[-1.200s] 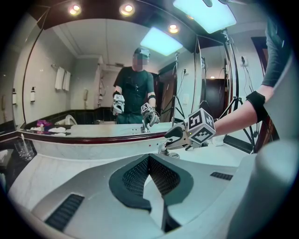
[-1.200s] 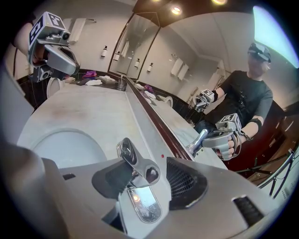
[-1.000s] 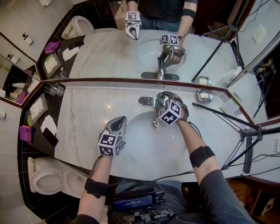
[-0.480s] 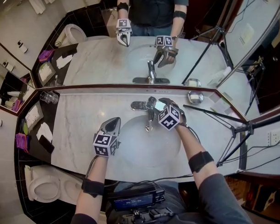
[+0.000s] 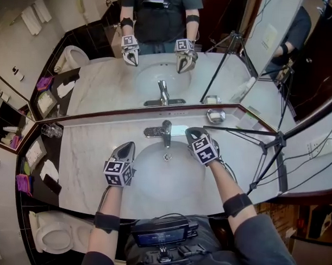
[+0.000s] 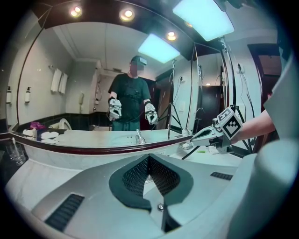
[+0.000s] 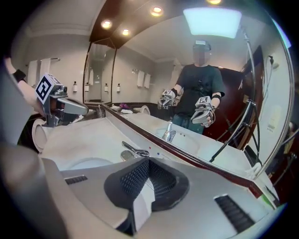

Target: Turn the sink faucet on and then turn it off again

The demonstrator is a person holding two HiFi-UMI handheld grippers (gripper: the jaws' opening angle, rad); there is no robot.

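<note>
**A:** What could have gone wrong for you there?

**B:** Largest first. The mirror (image 5: 102, 83) stood at twelve o'clock from the basin (image 5: 153, 180), close behind the faucet (image 5: 166, 129), so a high swing might have struck it. The tripod (image 5: 263, 160) had a leg across the counter at three o'clock, and your right arm (image 5: 233, 198) could have snagged it. Your right gripper (image 5: 191, 132), just beside the faucet at three o'clock, had just been closing and was clenched on nothing, clear of the lever (image 5: 151, 132). I couldn't tell whether water ran, so a half-shut lever was a risk. Your left gripper (image 5: 127, 148), at seven o'clock, was clenched empty too.

**A:** Any writing?

**B:** None readable. There were only square markers (image 5: 119, 172), and the screen (image 5: 159, 236) was too small to read.
</note>
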